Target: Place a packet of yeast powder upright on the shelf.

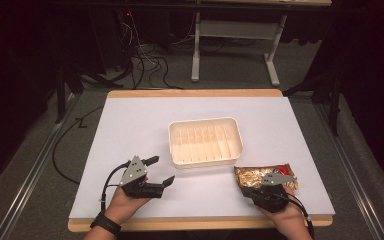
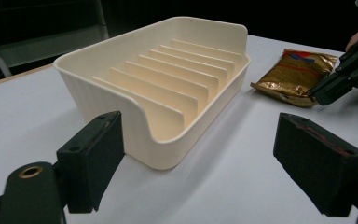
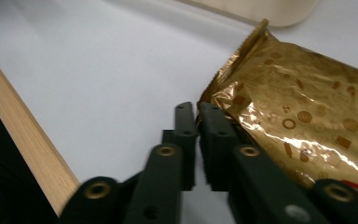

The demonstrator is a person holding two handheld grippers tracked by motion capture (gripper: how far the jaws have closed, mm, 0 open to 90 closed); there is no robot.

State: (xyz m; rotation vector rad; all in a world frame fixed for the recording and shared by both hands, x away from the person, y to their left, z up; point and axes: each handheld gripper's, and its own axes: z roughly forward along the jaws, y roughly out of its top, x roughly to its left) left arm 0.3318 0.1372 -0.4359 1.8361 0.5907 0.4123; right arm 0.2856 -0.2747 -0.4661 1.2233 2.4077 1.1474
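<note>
Standing here watching, it looks like the gold packet [image 1: 260, 176] is meant to end up in the cream tray [image 1: 179, 155], and the setup kind of explains itself. The tray sits mid-table [image 1: 130, 125] with its slotted dividers running side by side, so anything thin and flat can be stood up in a slot. The packet lies flat near the front edge, toward the right corner, just in front of the tray's right end but not touching it.

The right gripper [image 3: 198, 119] has its fingers [image 3: 219, 140] pinched almost completely together at the packet's crimped corner. In the right gripper view that corner sits right at the fingertips, and I'd say they've nipped the foil edge, though the gap is so tight I wouldn't swear how much foil is actually caught. Grabbing a corner makes sense to me, since a flat packet offers nothing else to bite on.

The left gripper [image 1: 160, 171] rests near the front edge on the left side, fingers [image 2: 93, 158] spread wide, holding nothing and aimed at the tray's near corner. My guess is it's parked there ready to steady the tray.
</note>
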